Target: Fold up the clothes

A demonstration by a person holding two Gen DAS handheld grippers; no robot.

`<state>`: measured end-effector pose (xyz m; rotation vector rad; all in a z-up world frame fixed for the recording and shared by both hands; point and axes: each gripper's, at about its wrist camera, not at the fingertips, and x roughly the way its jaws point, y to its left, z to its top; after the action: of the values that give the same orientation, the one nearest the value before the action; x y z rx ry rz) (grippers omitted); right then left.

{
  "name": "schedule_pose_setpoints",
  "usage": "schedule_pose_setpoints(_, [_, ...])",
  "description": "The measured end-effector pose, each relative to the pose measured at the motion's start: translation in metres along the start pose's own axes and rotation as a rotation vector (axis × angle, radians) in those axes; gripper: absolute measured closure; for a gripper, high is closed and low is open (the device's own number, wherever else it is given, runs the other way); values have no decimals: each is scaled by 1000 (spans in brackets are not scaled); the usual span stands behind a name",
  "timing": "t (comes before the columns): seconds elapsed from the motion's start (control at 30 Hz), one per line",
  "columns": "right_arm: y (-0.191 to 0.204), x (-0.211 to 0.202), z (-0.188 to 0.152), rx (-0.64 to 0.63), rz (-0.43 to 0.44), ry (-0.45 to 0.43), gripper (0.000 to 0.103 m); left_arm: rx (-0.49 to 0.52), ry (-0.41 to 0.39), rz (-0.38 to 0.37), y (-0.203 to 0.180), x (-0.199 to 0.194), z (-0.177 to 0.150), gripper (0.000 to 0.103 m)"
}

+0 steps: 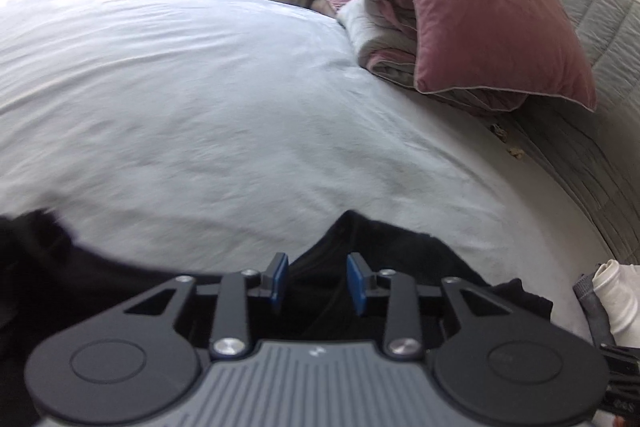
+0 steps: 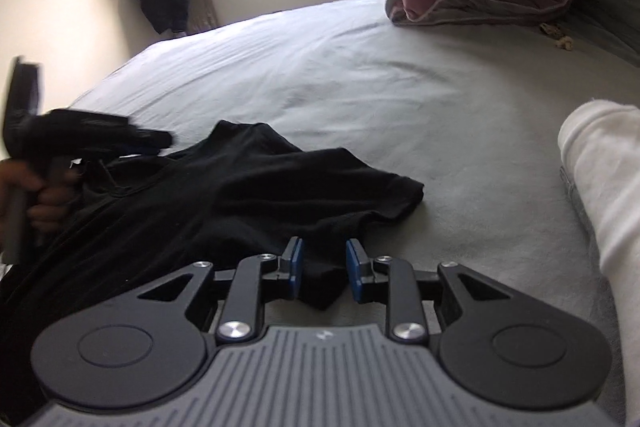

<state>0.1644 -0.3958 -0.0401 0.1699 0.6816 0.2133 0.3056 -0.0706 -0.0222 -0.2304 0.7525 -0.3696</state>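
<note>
Below both hand-held grippers a black garment lies crumpled on the bed, which is covered in a pale sheet. Seen from the right wrist, the right hand-held gripper hangs just over the garment's near edge: a dark corner of cloth shows in the gap between its 2 blue pads, but the pads stand apart and do not press on it, so the grip is released. Most of the garment spreads ahead and to the left of this gripper, one rumpled end reaching forward and right onto the sheet.

From the left wrist, the left hand-held gripper is likewise released, its blue pads parted with black cloth lying under and beyond them, not pinched. In the right wrist view this left hand-held gripper appears blurred at the garment's far left side, a hand around its handle.

Further ahead and to the right of both grippers, well apart from the garment, a dusty pink pillow leans on folded bedding. A white cloth item lies at the right of the right gripper.
</note>
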Motion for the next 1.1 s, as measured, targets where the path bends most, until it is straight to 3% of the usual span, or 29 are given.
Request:
schedule_pose_setpoints(0.17, [-1,1,2,33,-8,-32,64,-39,10,68,36,-34,-8,61])
schedule_pose_setpoints(0.37, [15,10,9,83,-5,-43,64,-112,-48,158,93,-80,-17,55])
schedule_pose_setpoints(0.5, [34,16,13,97,15,-42,62,-188,-101,157,125,-96,-30,54])
schedule_pose_setpoints(0.63, [58,23,20,111,59,-6,61,-189,-108,142,146,-101,-38,52])
schedule_pose_setpoints(0.87, [147,53,68,-43,125,65,60,-303,-125,147,179,-110,-38,52])
schedule_pose_setpoints(0.97, [188,66,89,-91,195,46,53,-365,-133,102,190,-112,-39,52])
schedule_pose_setpoints(1.1, [225,101,102,-79,259,56,53,-412,-163,34,194,-104,-42,53])
